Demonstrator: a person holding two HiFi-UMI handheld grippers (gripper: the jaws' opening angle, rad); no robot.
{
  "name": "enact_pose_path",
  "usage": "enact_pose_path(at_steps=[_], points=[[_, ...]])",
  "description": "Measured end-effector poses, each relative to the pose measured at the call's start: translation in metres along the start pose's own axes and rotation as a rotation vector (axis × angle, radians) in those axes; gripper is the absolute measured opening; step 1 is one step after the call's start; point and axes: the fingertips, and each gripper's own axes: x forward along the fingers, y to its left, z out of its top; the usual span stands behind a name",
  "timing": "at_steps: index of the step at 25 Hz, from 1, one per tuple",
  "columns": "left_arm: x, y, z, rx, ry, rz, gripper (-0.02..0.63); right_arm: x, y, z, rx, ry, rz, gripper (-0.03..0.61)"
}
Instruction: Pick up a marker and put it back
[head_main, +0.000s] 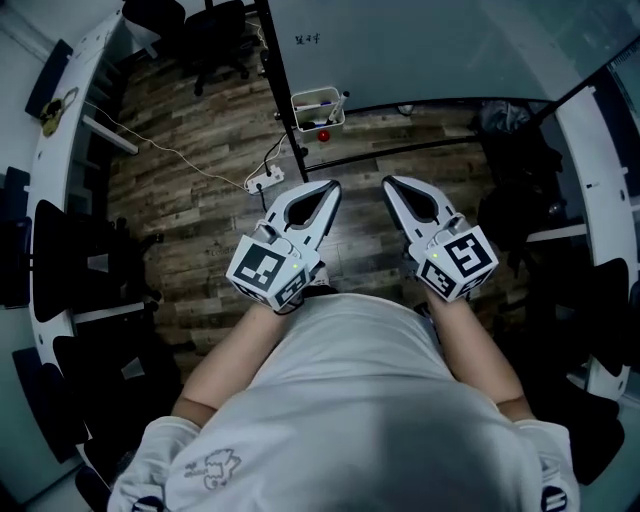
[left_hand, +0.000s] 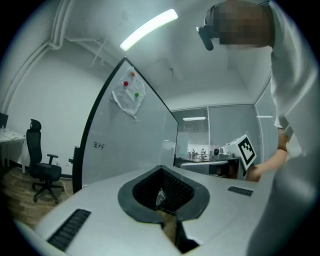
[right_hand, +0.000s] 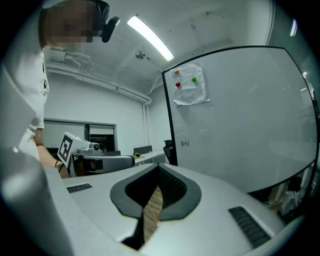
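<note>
Underfoot, the wood-plank floor (head_main: 190, 210) is running from our feet toward the far side. The widest open stretch is lying straight ahead, between us and the whiteboard (head_main: 420, 45). That board is standing at the far side, with its black-framed left edge coming down to the floor just beyond our left gripper. Its black base rails (head_main: 420, 148) are crossing the floor at the far right. On the left, a curved white desk (head_main: 75, 90) and dark office chairs (head_main: 215, 40) are closing that side in, and dark clutter is crowding the right edge.

We are holding the left gripper (head_main: 331, 188) and the right gripper (head_main: 391, 184) level and side by side near our chest, with a narrow strip of floor showing between them. Each is clenched, its jaws meeting tip to tip with nothing between them.

A white basket (head_main: 305, 122) is hanging at the board's lower left edge, well apart from both grippers, and the markers (head_main: 322, 101) are sitting in it. A white power strip (head_main: 264, 181) with its cable is lying on the floor just left of the left gripper's tips, narrowing the room on that side.
</note>
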Motion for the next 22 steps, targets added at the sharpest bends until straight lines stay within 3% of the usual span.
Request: enact_pose_path(at_steps=[12,22], points=[[-0.01,-0.096,-0.013,0.003,0.004,0.0,0.005,-0.093,0.023,-0.016,0.01,0.018,0.034,0.009],[-0.019,-0.131,-0.019,-0.002,-0.004,-0.001,0.005,-0.126,0.037,-0.019,0.008,0.017,0.041,0.009]])
